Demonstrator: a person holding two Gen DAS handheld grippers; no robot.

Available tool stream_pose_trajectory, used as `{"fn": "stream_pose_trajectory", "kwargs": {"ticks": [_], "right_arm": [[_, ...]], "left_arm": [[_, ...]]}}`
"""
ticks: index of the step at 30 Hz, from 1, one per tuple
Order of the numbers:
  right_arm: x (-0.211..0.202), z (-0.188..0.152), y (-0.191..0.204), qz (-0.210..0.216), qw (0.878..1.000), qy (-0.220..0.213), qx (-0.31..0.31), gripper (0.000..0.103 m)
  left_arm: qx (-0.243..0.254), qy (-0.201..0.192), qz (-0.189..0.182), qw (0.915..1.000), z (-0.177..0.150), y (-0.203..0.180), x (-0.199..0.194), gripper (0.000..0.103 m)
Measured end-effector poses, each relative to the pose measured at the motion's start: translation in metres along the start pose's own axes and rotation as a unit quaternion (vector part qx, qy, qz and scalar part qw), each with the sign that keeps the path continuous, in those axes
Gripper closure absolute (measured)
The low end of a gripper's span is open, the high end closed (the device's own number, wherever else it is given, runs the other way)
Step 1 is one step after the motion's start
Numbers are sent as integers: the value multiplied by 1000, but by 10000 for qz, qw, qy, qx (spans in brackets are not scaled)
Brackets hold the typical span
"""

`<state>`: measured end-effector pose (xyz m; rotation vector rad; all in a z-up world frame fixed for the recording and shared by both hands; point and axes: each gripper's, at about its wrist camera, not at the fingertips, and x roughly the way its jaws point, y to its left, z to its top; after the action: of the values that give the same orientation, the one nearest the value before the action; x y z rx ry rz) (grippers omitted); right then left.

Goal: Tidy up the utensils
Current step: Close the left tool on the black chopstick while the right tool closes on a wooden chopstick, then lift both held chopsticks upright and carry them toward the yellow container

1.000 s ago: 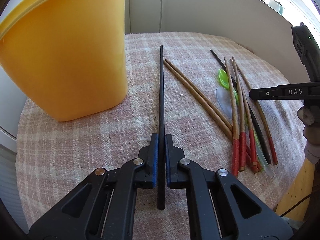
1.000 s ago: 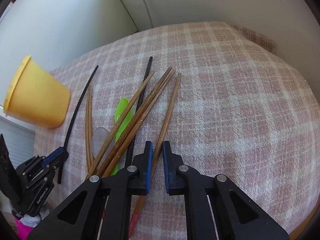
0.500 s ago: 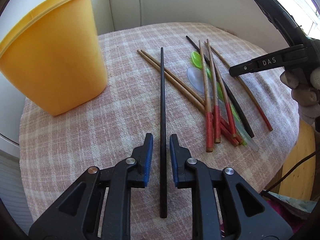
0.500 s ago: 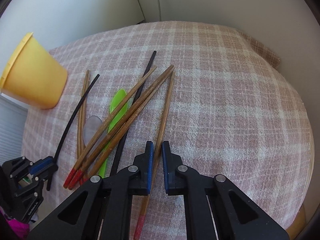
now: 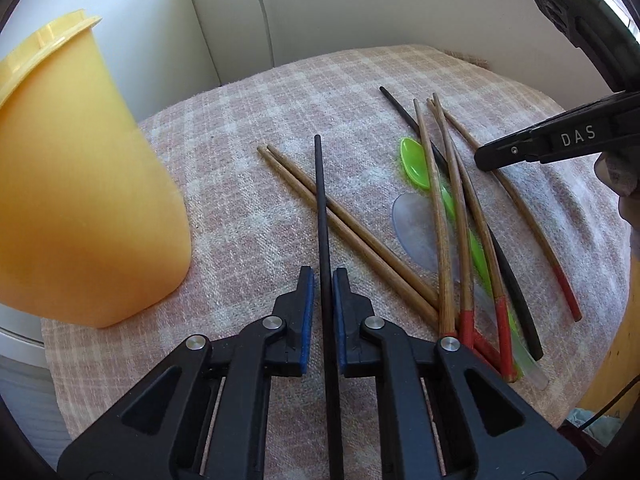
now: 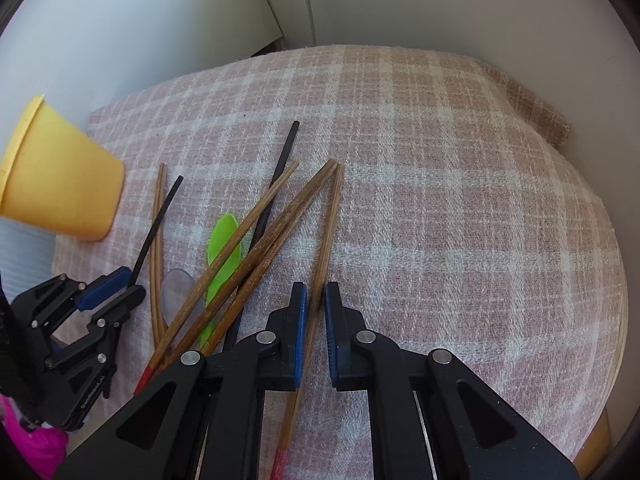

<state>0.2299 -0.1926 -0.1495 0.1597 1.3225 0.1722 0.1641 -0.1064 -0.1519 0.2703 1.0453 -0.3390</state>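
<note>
My left gripper [image 5: 320, 280] is shut on a black chopstick [image 5: 323, 216] and holds it above the checked cloth, pointing forward. It also shows in the right wrist view [image 6: 114, 288] with the black chopstick [image 6: 158, 224]. A yellow cup [image 5: 76, 184] stands to its left. My right gripper [image 6: 315, 296] is shut on a red-tipped wooden chopstick [image 6: 326, 236] at the right of the pile. The pile holds more red-tipped chopsticks [image 5: 460, 216], two plain wooden ones [image 5: 340, 224], a second black chopstick [image 5: 504, 268], a green spoon [image 5: 416, 160] and a clear spoon [image 5: 416, 228].
The round table under the pink checked cloth [image 6: 440, 200] stands against a white wall [image 6: 440, 0]. The cloth's right half is bare. The yellow cup [image 6: 56, 184] is at the far left in the right wrist view.
My left gripper has lifted the black chopstick and swung it over the two plain wooden chopsticks. My right gripper has lifted the far end of its chopstick.
</note>
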Motion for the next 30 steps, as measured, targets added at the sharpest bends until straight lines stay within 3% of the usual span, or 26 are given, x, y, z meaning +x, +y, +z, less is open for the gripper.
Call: {"fn": "stream_pose_trajectory", "kwargs": {"ticks": [5,10,20,23,27,30], "right_arm": [[-1,16,-1,81,9999,-44,49,96],[-26,-4,-19,202,9992,-324,128,97],[-92,-42,-12,222,9948,-993,-104,98],[-92,-43,-23,133,9958,-905,-78,98],[-53,-39,-18,158,9990,-406,84,81],[-38,-32,-17,-74,9995,-273,124,81]], "left_arm": [[-163,-61,-187,9997,2,0,-3,100],[-409,-291,-404,9979,-3,10,-27,100],[-748,-800,-755,9911,-11,24,-78,100],[-782,-840,-762,9905,-14,28,-84,100],[-821,-845,-756,9901,-15,30,-84,100],[-840,-845,-759,9900,-14,28,-83,100]]}}
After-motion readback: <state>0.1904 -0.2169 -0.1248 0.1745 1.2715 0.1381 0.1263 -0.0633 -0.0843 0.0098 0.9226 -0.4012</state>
